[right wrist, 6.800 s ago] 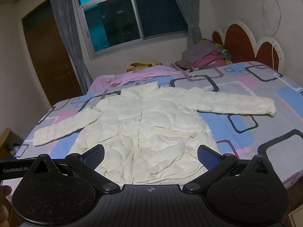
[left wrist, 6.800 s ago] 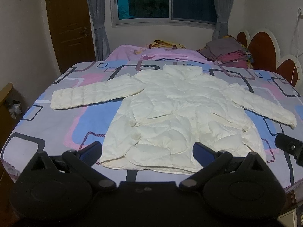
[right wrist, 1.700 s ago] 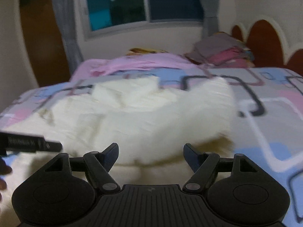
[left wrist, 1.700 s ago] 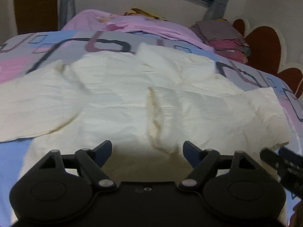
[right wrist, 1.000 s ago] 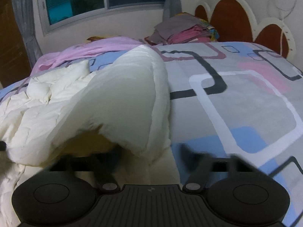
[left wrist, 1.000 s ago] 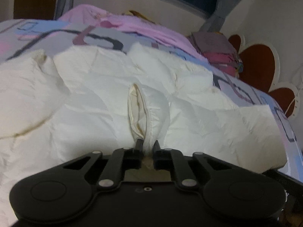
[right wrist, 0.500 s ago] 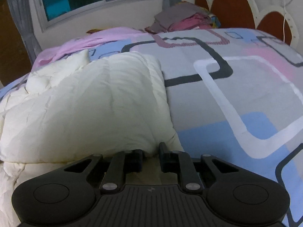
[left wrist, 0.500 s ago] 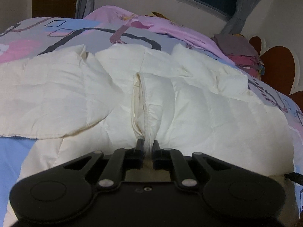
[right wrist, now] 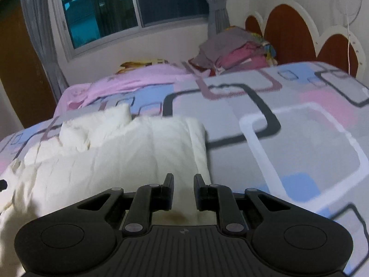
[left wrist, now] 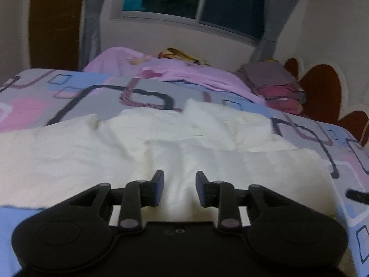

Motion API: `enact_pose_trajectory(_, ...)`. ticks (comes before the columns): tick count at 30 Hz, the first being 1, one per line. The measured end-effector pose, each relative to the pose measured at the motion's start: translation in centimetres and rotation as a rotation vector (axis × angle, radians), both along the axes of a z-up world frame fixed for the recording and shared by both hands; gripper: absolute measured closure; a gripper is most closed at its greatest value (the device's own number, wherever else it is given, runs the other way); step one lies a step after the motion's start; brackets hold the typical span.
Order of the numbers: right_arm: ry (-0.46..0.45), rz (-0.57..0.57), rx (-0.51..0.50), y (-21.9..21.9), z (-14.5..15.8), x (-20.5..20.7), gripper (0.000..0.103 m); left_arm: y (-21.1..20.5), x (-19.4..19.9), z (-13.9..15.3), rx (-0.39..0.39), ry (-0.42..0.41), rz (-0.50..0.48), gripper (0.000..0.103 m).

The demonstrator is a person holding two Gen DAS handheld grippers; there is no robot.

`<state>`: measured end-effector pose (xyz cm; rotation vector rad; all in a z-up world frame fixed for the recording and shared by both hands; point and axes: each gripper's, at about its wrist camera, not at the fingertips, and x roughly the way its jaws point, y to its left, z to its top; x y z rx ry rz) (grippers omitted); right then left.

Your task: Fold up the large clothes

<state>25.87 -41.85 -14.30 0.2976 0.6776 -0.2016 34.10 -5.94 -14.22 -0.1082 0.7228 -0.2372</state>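
Note:
A white puffy jacket (left wrist: 207,157) lies on the patterned bed sheet (left wrist: 69,97), its right side folded over onto the body. My left gripper (left wrist: 180,184) hovers just above the middle of the jacket. Its jaws are opening and nothing sits between the pads; the fabric lies flat below them. In the right wrist view the jacket (right wrist: 126,161) fills the left half. My right gripper (right wrist: 183,184) stands at the near right edge of the folded part. It is shut on that edge, and a narrow strip of white fabric shows between its fingers.
A pink blanket (left wrist: 184,73) lies at the far side of the bed under the window. A stack of folded clothes (right wrist: 235,50) rests by the brown scalloped headboard (right wrist: 290,30). Bare sheet (right wrist: 299,150) stretches to the right of the jacket. A brown door (left wrist: 55,20) is at far left.
The left jaws came apart and let go of the pinched fold, which now lies flat. Both grippers rose away from the bed. The right jaws stay clamped on the jacket's edge.

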Motion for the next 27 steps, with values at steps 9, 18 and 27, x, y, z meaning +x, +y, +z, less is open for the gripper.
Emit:
enact_pose_trajectory(9, -0.003, -0.016, -0.006, -0.4, -1.9, 8.2, 0.086, -2.0, 5.0, -4.9, 0.057, 0.071, 0.034, 0.074)
enact_pose_trajectory(18, 0.095, 0.012, -0.074, -0.8, -7.2, 12.1, 0.086, -0.5, 6.2, -7.4, 0.021, 0.130, 0.065, 0.077)
enact_pose_trajectory(27, 0.029, 0.031, -0.033, 0.8, -4.2, 9.5, 0.086, -0.6, 5.5, -6.1, 0.035, 0.124, 0.080, 0.074)
